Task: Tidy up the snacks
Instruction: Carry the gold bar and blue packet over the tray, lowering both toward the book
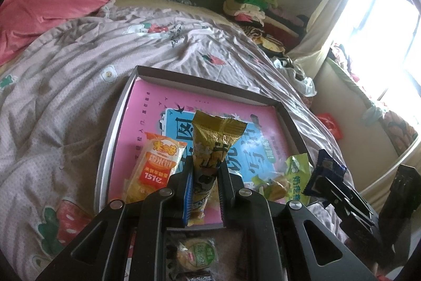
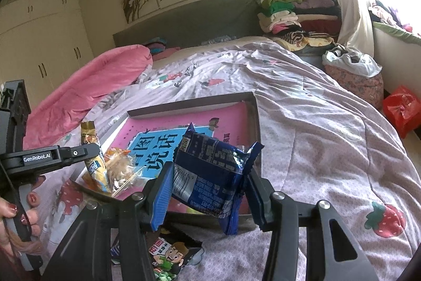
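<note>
Two hand-held grippers are working over a shallow cardboard box (image 1: 285,109) that is lying on a bed (image 1: 65,96) under a lilac quilt printed with strawberries; the box floor is showing a pink and blue printed sheet. The left gripper (image 1: 205,167) is holding a gold snack packet (image 1: 210,144) upright over the box, its jaws closed tight on the packet's lower half. The right gripper (image 2: 208,183) is gripping a dark blue snack packet (image 2: 210,165) just above the box's near edge, its jaws standing partly apart with the packet pinched between them. Inside the box, an orange rice-cracker packet (image 1: 155,165) is lying left of the gold packet and a green packet (image 1: 292,181) right of it. More snacks are lying on the quilt just in front of the box. Beyond the box, a pink duvet (image 2: 86,94) is bunching at the bed's far left, folded clothes (image 2: 279,15) are stacking beside the grey headboard (image 2: 184,23), and a bright window (image 1: 381,25) is lighting the room from the right.
</note>
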`<state>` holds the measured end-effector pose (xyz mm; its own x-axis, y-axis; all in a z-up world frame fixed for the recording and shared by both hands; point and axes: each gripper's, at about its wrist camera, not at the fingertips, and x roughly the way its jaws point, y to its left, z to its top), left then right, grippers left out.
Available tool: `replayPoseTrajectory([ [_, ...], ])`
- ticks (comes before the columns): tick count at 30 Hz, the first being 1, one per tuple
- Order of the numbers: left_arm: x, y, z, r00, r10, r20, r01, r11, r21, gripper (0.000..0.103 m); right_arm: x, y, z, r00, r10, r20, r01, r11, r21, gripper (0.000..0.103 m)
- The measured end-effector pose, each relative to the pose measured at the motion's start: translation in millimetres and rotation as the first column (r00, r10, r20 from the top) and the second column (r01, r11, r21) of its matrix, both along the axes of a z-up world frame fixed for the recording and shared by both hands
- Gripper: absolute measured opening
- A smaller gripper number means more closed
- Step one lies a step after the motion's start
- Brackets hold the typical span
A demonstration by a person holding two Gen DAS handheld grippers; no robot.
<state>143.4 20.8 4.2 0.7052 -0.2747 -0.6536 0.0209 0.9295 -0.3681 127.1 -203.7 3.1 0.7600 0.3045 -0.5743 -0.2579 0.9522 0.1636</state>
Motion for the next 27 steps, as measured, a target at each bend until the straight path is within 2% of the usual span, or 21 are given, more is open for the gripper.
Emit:
replayPoseTrajectory([
  [27,0,-4,-2,1.0,-0.004,-0.005,0.004,1.0,0.004,0.016,9,18,-10,0.998,0.063,-0.002,-0.063,0.997,-0.045,0.051],
])
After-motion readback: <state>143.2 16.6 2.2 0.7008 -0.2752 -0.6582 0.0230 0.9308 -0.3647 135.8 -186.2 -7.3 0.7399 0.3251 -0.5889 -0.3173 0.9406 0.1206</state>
